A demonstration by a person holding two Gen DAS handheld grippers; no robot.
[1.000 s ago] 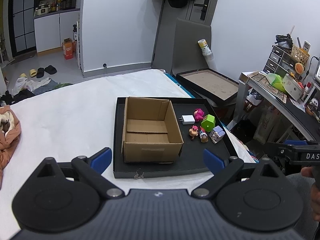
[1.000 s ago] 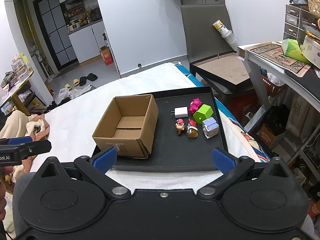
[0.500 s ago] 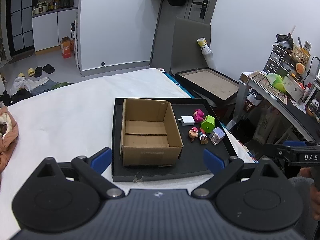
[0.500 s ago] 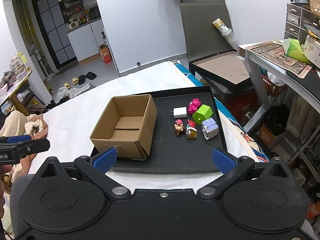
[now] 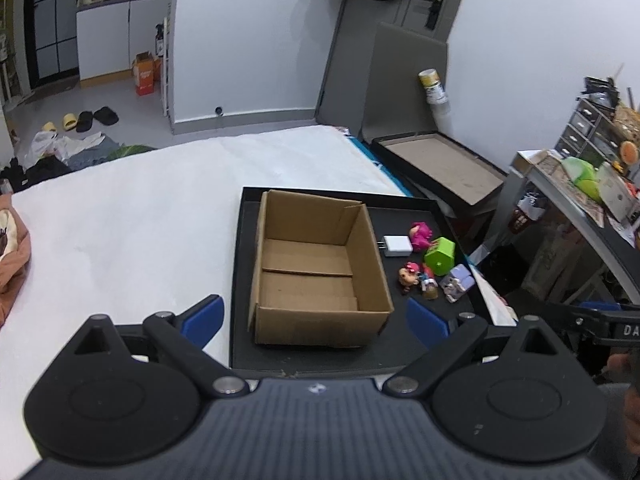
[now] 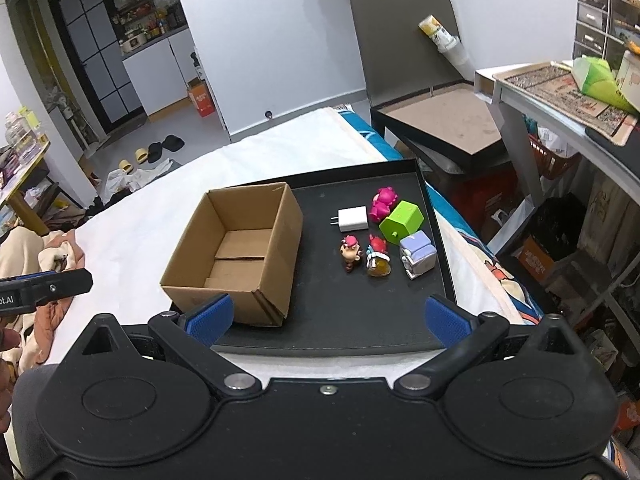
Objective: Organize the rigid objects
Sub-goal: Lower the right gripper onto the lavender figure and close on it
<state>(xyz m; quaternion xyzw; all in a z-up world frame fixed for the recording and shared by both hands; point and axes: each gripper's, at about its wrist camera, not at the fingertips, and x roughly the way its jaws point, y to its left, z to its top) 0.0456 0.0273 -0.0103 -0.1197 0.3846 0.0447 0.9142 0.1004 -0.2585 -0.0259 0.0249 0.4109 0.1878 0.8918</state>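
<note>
Slippers [image 5: 84,119] lie on the floor beyond the white bed [image 5: 132,224].

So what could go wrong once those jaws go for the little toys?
The toys sit packed together: closing on the green cube could knock the pink figure or the white charger. The small figurines may topple. The cardboard box looks light, so a bump could slide it on the black tray.

Tray [image 6: 428,320] on bed [image 6: 160,208]. In tray, left half: open cardboard box [image 6: 236,252], nothing inside. Right of box, far row: charger [image 6: 353,219], toy figure [image 6: 383,202], cube [image 6: 401,221]. Near row, left to right: doll [image 6: 350,252], second doll [image 6: 377,260], block [image 6: 417,254]. Cloth [image 6: 24,252] at bed's left edge. Flat box [image 6: 444,120] beyond bed, right.
</note>
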